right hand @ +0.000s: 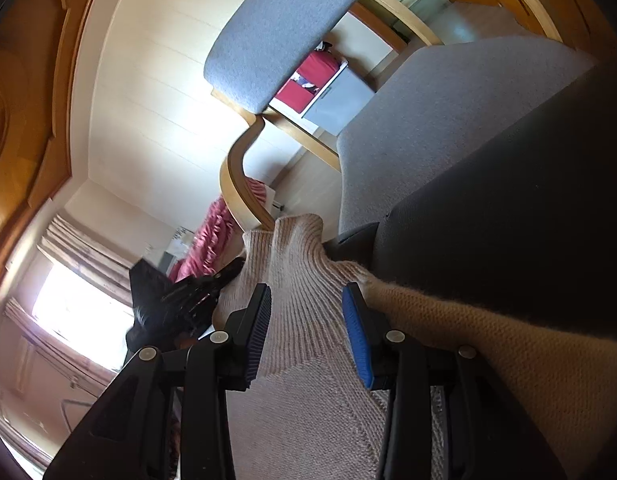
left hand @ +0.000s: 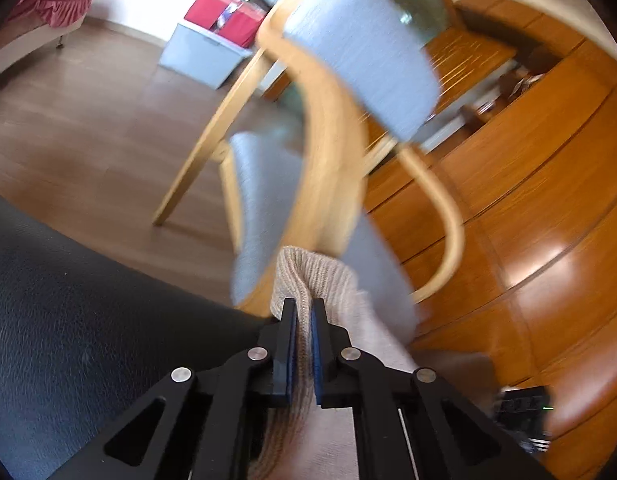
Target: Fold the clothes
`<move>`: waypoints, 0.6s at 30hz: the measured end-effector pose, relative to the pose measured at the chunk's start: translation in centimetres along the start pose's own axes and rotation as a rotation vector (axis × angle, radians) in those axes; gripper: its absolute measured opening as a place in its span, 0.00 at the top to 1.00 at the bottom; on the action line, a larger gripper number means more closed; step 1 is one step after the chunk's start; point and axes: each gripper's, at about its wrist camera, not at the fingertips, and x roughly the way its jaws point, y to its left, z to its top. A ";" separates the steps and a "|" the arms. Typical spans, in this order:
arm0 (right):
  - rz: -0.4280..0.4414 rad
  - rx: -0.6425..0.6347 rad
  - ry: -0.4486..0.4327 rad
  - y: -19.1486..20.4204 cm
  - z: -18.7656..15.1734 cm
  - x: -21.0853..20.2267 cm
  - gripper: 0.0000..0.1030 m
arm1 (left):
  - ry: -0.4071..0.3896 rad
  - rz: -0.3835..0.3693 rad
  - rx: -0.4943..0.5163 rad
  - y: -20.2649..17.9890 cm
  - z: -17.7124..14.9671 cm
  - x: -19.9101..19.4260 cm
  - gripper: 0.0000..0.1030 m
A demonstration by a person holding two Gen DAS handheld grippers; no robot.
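Left wrist view is showing us the left gripper (left hand: pixel 304 306) low in the centre of the frame, its jaws nearly together and pinching a ridge of the beige sweater (left hand: pixel 308 276). The ribbed cuff or hem is standing up just past the fingertips, and the rest of the knit is running back under the gripper toward the bottom of the frame.

In the right wrist view we are seeing the right gripper (right hand: pixel 306 294) with its jaws about half open and the ribbed part of the sweater (right hand: pixel 296 264) lying between them. Whether the pads are pressing the cloth we cannot tell. The left gripper (right hand: pixel 224 274) is coming in from the left of this frame and touching the same ribbed end, so both hands are near one edge.

We are judging that the long axis of the cloth is running from the ribbed end, in the middle of the frame, down toward the bottom edge. The grey chair (right hand: pixel 276 40) is behind it.
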 end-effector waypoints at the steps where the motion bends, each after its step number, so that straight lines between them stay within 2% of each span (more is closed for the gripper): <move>1: 0.015 0.015 -0.006 -0.2 0.1 -0.1 0.61 | -0.025 -0.031 0.009 -0.3 -0.2 -0.9 0.96; 6: 0.080 0.083 -0.027 -1.1 0.3 -0.4 0.61 | -0.089 -0.170 0.051 -1.6 -1.9 -4.6 0.96; 10: 0.109 0.113 -0.034 -1.5 0.4 -0.4 0.61 | -0.078 -0.252 0.089 -2.1 -3.7 -6.8 0.96; 14: 0.108 0.109 -0.030 -1.4 0.5 -0.3 0.61 | -0.044 -0.284 0.140 -2.4 -5.6 -8.5 0.96; 18: 0.112 0.112 -0.028 -1.3 0.5 -0.1 0.61 | 0.001 -0.278 0.193 -2.6 -8.2 -10.5 0.96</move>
